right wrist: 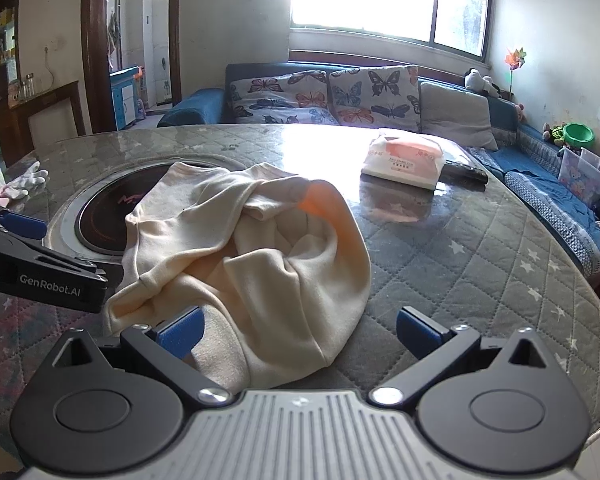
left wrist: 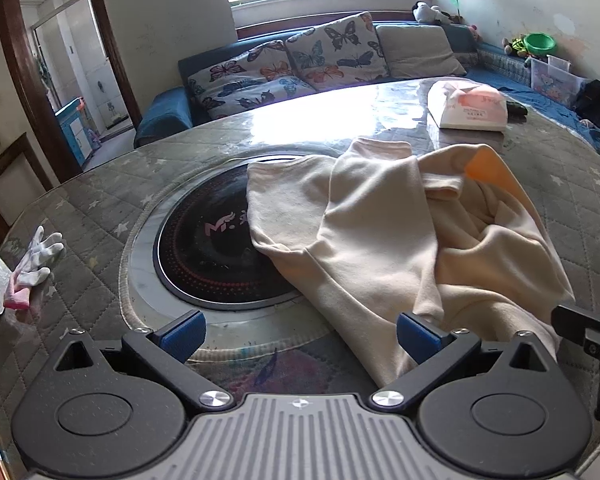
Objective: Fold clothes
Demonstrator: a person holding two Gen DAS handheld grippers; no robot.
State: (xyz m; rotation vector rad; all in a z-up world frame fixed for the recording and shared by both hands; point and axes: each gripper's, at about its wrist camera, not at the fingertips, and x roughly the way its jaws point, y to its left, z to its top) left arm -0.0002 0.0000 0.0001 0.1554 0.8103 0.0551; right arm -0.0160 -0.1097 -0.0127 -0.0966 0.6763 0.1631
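Observation:
A cream garment (left wrist: 384,236) lies crumpled on the round table, partly over the black inset cooktop (left wrist: 212,240). It also shows in the right wrist view (right wrist: 252,248), bunched with an orange-lit fold at its far side. My left gripper (left wrist: 300,334) is open and empty, low over the table's near edge, its right finger at the garment's near hem. My right gripper (right wrist: 300,330) is open and empty, with the garment's near edge lying between its fingers. The left gripper's body (right wrist: 40,264) shows at the left of the right wrist view.
A tissue pack (left wrist: 470,106) lies at the far side of the quilted table (right wrist: 480,272), with a dark remote (right wrist: 466,172) beside it. White gloves (left wrist: 36,258) lie at the left edge. A sofa with butterfly cushions (right wrist: 328,94) stands behind.

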